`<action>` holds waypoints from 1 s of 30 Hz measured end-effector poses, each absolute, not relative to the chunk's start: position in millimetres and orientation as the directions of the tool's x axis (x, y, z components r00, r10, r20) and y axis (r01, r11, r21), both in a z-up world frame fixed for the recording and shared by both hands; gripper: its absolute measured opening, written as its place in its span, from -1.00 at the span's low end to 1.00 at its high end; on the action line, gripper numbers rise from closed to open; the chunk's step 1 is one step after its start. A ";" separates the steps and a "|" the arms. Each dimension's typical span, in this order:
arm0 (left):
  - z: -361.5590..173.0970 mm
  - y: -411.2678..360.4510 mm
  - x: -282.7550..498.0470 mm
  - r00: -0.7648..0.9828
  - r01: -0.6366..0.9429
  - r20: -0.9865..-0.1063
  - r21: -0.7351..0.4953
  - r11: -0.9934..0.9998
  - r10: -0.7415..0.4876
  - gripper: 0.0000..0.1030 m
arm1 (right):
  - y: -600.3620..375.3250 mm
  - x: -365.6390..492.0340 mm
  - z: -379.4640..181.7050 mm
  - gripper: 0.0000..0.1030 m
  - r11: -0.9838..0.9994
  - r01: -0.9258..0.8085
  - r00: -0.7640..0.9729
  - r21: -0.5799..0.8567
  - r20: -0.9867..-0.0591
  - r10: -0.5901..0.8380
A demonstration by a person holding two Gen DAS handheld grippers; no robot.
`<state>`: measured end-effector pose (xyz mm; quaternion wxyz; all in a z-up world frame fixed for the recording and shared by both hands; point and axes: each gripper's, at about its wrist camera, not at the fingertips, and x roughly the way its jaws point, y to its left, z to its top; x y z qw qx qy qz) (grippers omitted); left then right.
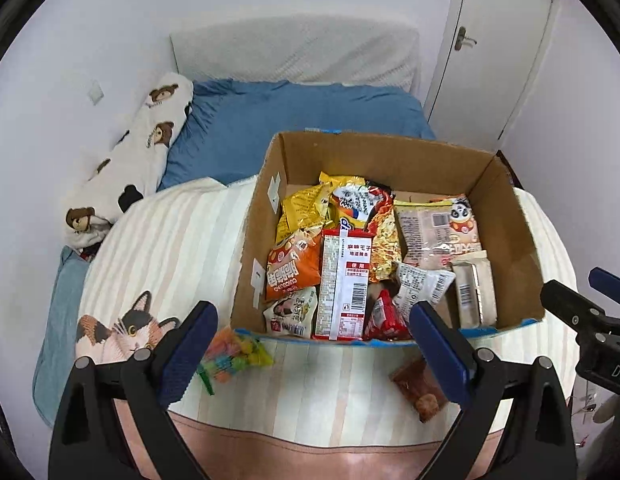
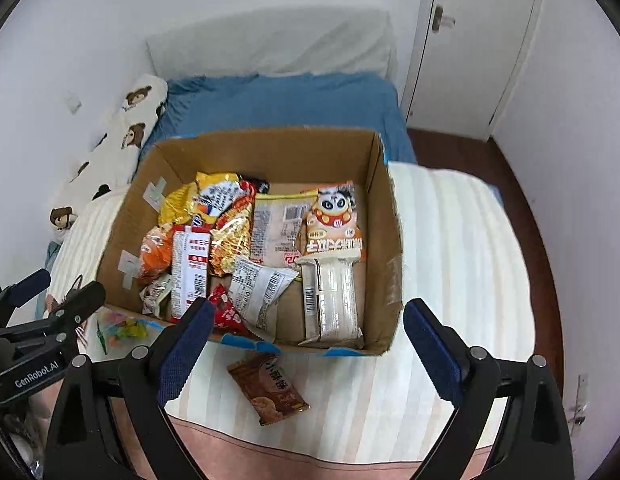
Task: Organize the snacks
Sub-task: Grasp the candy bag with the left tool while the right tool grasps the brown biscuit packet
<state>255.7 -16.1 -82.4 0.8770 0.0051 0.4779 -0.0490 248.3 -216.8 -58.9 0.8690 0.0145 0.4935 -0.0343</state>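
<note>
1. Risk first: the brown snack packet [image 2: 268, 388] and the bag of colourful candies [image 1: 234, 354] lie flat on the striped blanket [image 2: 449, 240]. A pinch aimed too low would likely gather cloth with the wrapper.
2. Slippery film on both could slide out of the pads during the lift over the cardboard box [image 2: 383, 216] wall.
3. The left gripper [image 1: 313, 350] and right gripper [image 2: 306, 346] both hang with jaws wide apart, holding nothing.
4. In the right wrist view, the brown packet sits at 6 o'clock of the box; the candies are at 8 o'clock.
5. Inside the box: a panda packet [image 2: 335, 220] toward 2 o'clock, a red-and-white carton [image 1: 343, 284] left of centre, an orange bag [image 1: 292, 266] at 9 o'clock, yellow bags [image 1: 306, 204] at 11 o'clock.
6. Bare floor shows toward 5 o'clock, beside the pale wrapped bar [image 2: 333, 300].
</note>
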 end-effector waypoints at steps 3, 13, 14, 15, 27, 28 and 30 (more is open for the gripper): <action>-68.8 -13.9 238.0 0.573 0.092 -0.816 -0.031 0.995 -0.078 0.91 | -211.1 227.6 -45.6 0.89 0.998 0.065 0.547 0.000 -0.836 -0.036; -123.5 44.1 181.6 0.469 -0.010 -0.883 -0.032 0.999 -0.023 0.91 | -199.0 181.1 -111.9 0.89 0.993 0.026 0.422 0.112 -0.902 0.090; -135.8 49.8 180.6 0.445 -0.025 -0.895 -0.018 1.000 -0.005 0.91 | -198.7 180.5 -122.6 0.89 0.993 0.027 0.404 0.118 -0.910 0.097; -154.3 60.9 179.8 0.402 -0.057 -0.916 -0.010 0.998 0.013 0.91 | -198.3 180.4 -133.5 0.89 0.992 0.028 0.388 0.122 -0.916 0.102; -230.8 100.0 224.6 0.229 -0.142 -0.973 -0.066 0.988 -0.033 0.91 | -191.8 219.4 -239.1 0.89 0.991 -0.001 0.281 0.133 -0.951 0.128; -231.2 93.0 233.0 0.240 -0.087 -0.970 -0.049 0.995 -0.026 0.91 | -191.0 223.1 -243.4 0.89 0.990 -0.009 0.275 0.140 -0.952 0.137; -232.1 75.3 246.0 0.259 0.040 -0.966 0.015 0.999 0.005 0.91 | -188.9 228.0 -247.5 0.89 0.988 -0.025 0.266 0.150 -0.952 0.151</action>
